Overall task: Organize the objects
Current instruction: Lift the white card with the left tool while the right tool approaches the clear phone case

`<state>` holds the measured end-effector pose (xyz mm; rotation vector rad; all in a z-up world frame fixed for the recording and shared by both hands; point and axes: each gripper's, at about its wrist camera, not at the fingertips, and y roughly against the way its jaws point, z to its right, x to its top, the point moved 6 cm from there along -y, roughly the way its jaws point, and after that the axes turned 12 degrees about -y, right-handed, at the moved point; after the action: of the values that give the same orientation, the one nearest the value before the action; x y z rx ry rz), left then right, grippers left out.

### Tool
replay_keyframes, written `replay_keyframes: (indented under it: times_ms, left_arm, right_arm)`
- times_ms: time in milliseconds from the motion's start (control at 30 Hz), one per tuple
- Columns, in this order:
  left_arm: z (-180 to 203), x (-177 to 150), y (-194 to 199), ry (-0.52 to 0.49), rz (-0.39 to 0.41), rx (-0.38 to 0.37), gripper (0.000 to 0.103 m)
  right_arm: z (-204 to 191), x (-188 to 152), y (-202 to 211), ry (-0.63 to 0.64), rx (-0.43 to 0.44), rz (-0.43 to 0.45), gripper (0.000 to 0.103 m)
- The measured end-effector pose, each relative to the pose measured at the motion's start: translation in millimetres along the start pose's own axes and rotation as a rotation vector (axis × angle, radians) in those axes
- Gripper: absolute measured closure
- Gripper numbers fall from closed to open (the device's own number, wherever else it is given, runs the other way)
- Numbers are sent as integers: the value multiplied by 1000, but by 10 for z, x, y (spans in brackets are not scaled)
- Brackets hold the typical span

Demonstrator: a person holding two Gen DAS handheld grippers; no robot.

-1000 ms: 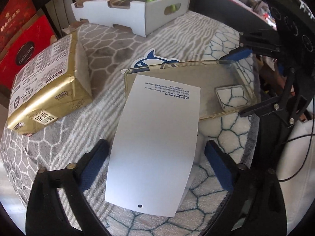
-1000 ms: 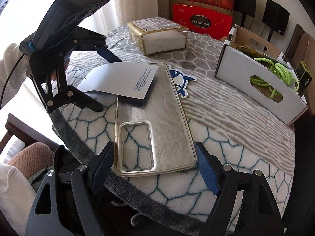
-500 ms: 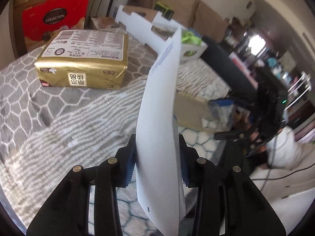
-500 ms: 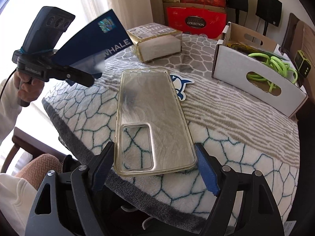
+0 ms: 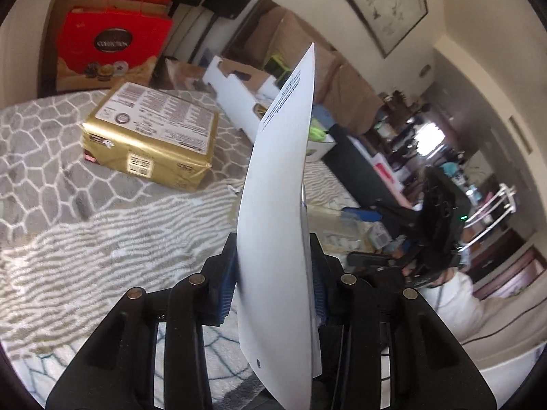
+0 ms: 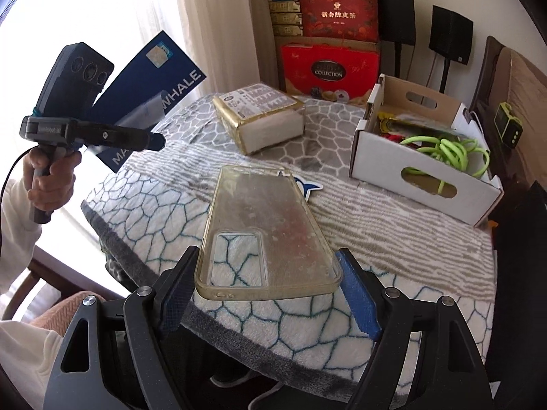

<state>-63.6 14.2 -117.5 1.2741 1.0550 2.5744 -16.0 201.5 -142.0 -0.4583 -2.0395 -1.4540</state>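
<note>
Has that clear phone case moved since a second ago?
Yes. The clear phone case has risen at its near end between the right gripper pads; the blanket shows beneath its edge.

Blanket-covered table [image 6: 393, 239], gold packet [image 6: 259, 119], box [image 6: 424, 184]

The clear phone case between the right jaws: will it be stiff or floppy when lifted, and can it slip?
The clear phone case looks thin and open-backed, so it will probably flex a little if squeezed across its width. Its glossy rim may slide on the pads. It seems light, so the patterned blanket should not hold it back.
</note>
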Motion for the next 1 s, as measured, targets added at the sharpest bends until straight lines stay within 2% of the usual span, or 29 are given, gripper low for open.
replay_keyframes:
  times_ms: [100, 267, 433, 767, 800, 833, 867, 933, 1000]
  left_arm:
    - [55, -72, -31, -35, -35, 84, 68]
    - [145, -134, -34, -75, -68, 146, 68]
    - [256, -28, 3, -105, -50, 163, 68]
    - [560, 280, 16, -178, -11, 165, 68]
    - [586, 296, 4, -179, -7, 162, 68]
    - [609, 310, -14, -178, -1, 160, 68]
    - [636, 320, -53, -176, 0, 160, 68]
    - [672, 319, -140, -177, -8, 162, 68]
    - [701, 309, -210, -173, -15, 156, 68]
  right_arm:
    - [19, 22, 19, -11, -22, 0, 23]
    - [80, 82, 158, -44, -53, 37, 23]
    - [164, 229, 359, -98, -60, 107, 23]
    - [192, 503, 787, -79, -84, 217, 25]
    - [201, 516, 822, -81, -89, 226, 34]
    - [213, 530, 849, -83, -91, 232, 70]
    - [241, 541, 843, -99, -68, 209, 85]
    - [334, 564, 856, -168, -14, 196, 86]
    - [384, 544, 763, -135, -61, 143, 86]
